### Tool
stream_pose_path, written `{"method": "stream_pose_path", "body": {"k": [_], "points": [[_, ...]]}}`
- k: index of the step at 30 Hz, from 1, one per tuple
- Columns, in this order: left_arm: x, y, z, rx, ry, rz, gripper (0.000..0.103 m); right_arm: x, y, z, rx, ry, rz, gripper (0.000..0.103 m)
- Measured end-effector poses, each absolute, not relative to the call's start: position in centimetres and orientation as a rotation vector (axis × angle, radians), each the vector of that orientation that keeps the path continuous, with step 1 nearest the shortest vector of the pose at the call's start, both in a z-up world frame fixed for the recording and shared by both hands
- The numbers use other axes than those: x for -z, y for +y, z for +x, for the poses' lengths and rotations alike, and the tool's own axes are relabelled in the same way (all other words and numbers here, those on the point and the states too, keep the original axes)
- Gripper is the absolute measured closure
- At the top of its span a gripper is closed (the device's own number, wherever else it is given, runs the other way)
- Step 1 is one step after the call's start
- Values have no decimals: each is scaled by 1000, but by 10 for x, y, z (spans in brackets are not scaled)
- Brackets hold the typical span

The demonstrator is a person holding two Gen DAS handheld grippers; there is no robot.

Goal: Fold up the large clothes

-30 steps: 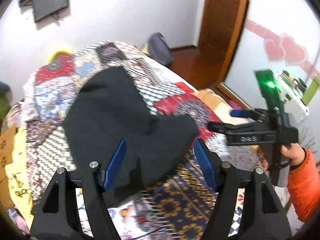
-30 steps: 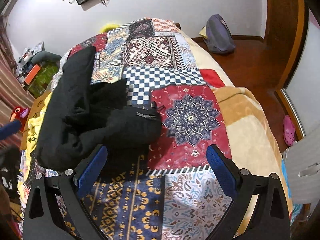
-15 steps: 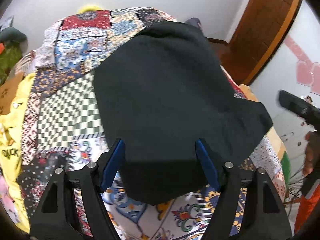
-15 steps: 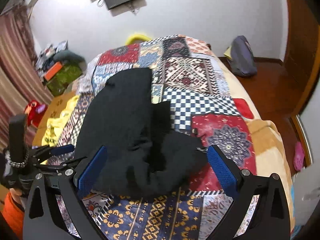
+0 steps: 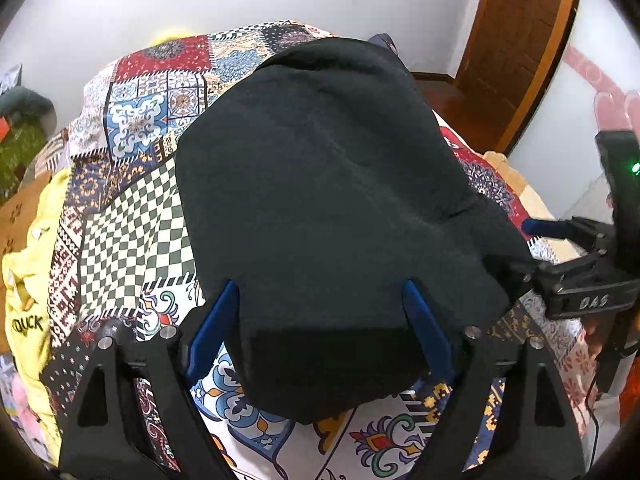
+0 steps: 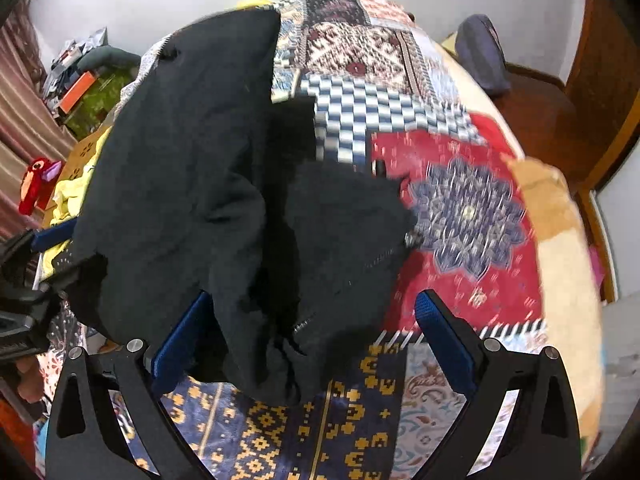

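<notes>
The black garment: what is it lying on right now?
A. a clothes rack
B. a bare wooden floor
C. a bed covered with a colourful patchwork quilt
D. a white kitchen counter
C: the black garment is spread over the patchwork quilt that covers the bed, with the quilt's checked and floral squares showing all round the cloth in both wrist views.

A black garment (image 5: 328, 208) lies spread over the patchwork bedspread (image 5: 132, 216) at frame centre, its near edge between the left gripper's (image 5: 320, 312) blue pads, whose jaws have just been opening, while the right gripper (image 5: 580, 276) sits at the garment's right corner by a brown door (image 5: 516, 40).
</notes>
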State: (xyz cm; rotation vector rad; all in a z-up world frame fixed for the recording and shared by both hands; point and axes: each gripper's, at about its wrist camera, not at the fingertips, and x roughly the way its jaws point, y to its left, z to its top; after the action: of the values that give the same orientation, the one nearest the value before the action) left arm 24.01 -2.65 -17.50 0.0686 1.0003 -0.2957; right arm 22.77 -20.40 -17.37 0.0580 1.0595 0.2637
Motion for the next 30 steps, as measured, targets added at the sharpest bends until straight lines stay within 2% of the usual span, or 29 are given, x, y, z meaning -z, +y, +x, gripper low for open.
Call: {"method": "stream_pose_path", "body": {"k": [7,16,30], "points": [[174,-26,237,290,996,49,19,148,-188,264,-249,962,47,3],[174,-26,237,293,1001,53,19,201,-182,297,-267,1144,78,3],[152,4,236,253,997,-31,18,149,-219,251,-290,1044,131,2]]}}
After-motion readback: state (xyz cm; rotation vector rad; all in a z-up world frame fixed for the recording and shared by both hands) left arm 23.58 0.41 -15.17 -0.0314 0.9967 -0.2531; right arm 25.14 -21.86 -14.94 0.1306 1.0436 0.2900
